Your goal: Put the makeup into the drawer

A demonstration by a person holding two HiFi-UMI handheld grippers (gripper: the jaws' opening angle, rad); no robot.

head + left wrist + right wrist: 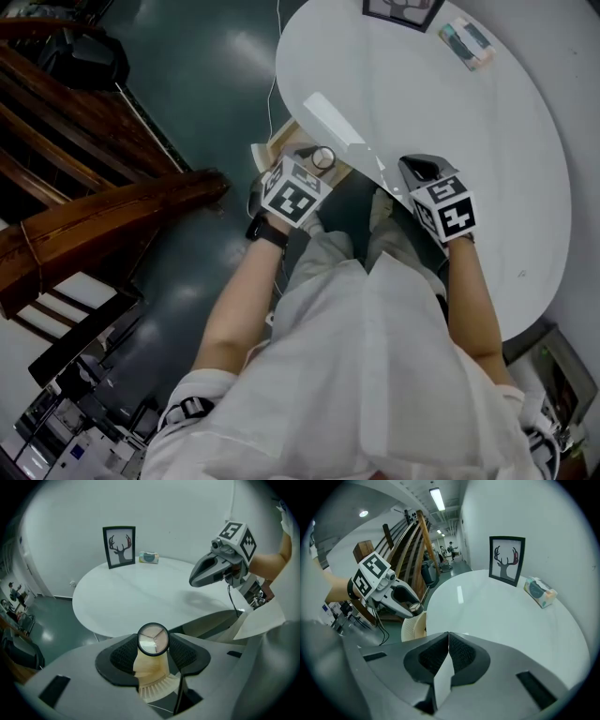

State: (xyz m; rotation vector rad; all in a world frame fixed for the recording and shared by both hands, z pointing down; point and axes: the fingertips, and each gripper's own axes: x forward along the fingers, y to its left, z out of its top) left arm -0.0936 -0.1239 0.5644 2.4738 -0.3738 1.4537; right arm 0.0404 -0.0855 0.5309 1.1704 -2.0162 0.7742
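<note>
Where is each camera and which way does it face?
Head view: on the person's head, looking steeply down at the table; forearms, torso, left gripper and right gripper show.
Left gripper view: on that gripper, facing across the table to the picture; its jaws clamp the compact.
Right gripper view: on that gripper, also facing the picture; its jaws are shut, empty.
Shared: both gripper views see the picture, the tissue pack and each other's gripper.

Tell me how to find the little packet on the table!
Look at the big round white table. At its far edge stands a black-framed deer picture. The small rectangular pale packet with teal print lies just beside the frame, and it is the only thing lying flat there.
</note>
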